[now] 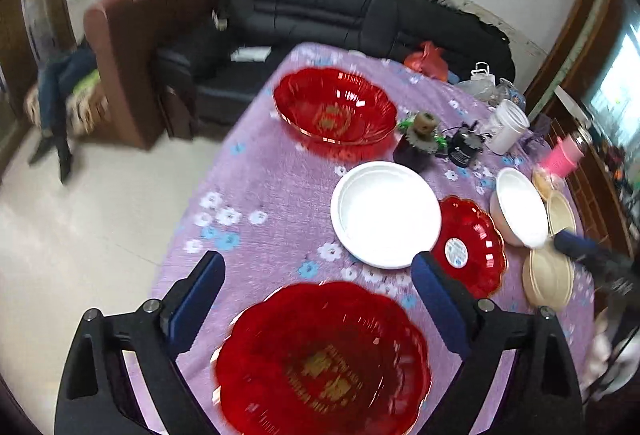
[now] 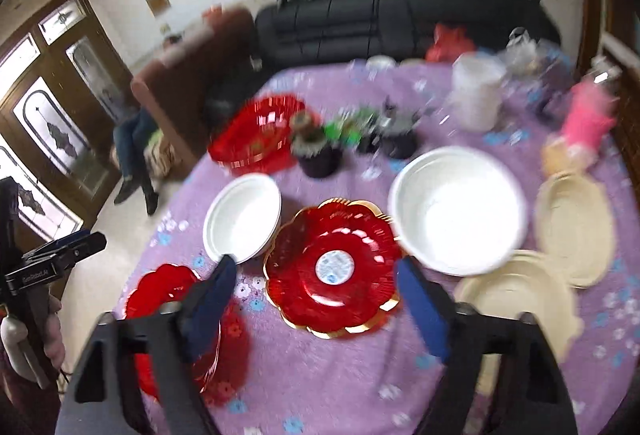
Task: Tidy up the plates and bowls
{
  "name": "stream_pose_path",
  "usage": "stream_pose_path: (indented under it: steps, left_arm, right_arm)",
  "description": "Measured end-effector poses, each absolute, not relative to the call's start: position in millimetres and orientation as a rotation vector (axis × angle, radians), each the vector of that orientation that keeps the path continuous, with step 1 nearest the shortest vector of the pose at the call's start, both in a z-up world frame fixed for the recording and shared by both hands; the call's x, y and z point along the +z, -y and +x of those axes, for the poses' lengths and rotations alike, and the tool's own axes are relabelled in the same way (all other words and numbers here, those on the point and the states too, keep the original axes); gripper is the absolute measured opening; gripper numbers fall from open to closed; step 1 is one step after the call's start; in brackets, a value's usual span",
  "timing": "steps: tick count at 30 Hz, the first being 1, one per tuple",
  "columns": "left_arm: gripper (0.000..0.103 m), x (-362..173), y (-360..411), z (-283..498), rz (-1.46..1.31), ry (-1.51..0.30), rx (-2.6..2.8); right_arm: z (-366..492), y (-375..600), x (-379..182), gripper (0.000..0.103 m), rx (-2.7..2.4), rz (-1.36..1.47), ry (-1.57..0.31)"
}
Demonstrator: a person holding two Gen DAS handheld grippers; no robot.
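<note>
While both claws gape empty, dark jars (image 1: pixel 416 145) and a white tub (image 1: pixel 507 127) crowd the tablecloth (image 1: pixel 272 195) behind the white plate (image 1: pixel 386 213).

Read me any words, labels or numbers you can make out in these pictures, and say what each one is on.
"GenRobot.AI", roughly: small white lettering on the left gripper, hard to be sure of.
Gold characters in the near red dish: too blurred to read.
Gold mark in the far red bowl: blurred.
Round sticker on the small red plate: unreadable.
</note>
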State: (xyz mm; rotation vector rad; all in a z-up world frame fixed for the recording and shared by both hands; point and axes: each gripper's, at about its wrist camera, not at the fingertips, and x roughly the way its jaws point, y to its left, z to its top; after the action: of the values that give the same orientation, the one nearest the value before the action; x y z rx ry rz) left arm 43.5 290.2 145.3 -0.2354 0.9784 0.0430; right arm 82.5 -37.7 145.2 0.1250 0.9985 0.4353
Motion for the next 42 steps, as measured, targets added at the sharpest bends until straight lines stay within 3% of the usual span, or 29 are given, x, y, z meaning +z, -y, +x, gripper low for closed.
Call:
stream_pose_path:
  steps: [4, 14, 16, 17, 19, 20, 22, 23, 35, 42]
  left_arm:
    - [0.066, 109.3, -297.6, 86.5, -0.339, -1.063, -0.001]
    - [0.065, 47.9, -295.9, 153.0, -0.396, -1.187, 0.016]
    - [0.061, 42.4, -286.7, 161.5, -0.352, -1.206, 0.003]
    - [0.056, 39.9, -282.7, 164.9, -0.337, -1.217, -0.009]
    - [0.033, 33.1, -273.9, 170.0, -0.333, -1.253, -0.056]
    - [0.03, 31.6, -271.6, 170.6, -0.317, -1.263, -0.048]
    - [0.024, 32.5, -270.2, 168.3, -0.295, -1.266, -0.035]
    - [0.022, 34.9, -272.3, 166.1, -0.309, -1.263, -0.032]
    - [0.023, 142.5, -284.1, 68.4, -0.267, -1.042, 0.045]
    - [0.031, 128.1, -292.3, -1.3, -0.232, -1.025, 0.137]
  right_arm:
    - [120.6, -2.4, 114.0, 0.065, 0.463, 0.126, -1.067]
    - [164.3, -71.9, 65.7, 0.064, 0.498, -0.03, -1.1]
    - [165.4, -80.2, 57.6, 0.063, 0.505, -0.063, -1.108]
    - [165.4, -84.0, 54.3, 0.06, 0.505, -0.085, -1.106]
    - [165.6, -90.3, 48.4, 0.049, 0.511, -0.113, -1.11]
    - [165.9, -90.8, 47.2, 0.045, 0.506, -0.12, -1.107]
    - [162.3, -92.2, 50.9, 0.025, 0.514, -0.12, -1.088]
    - [161.3, -92.1, 53.2, 0.02, 0.521, -0.109, -1.087]
    - [95.7, -93.6, 134.9, 0.018, 0.623, 0.011, -0.954]
    - [32.5, -123.8, 124.7, 0.018, 0.697, -0.03, -0.977]
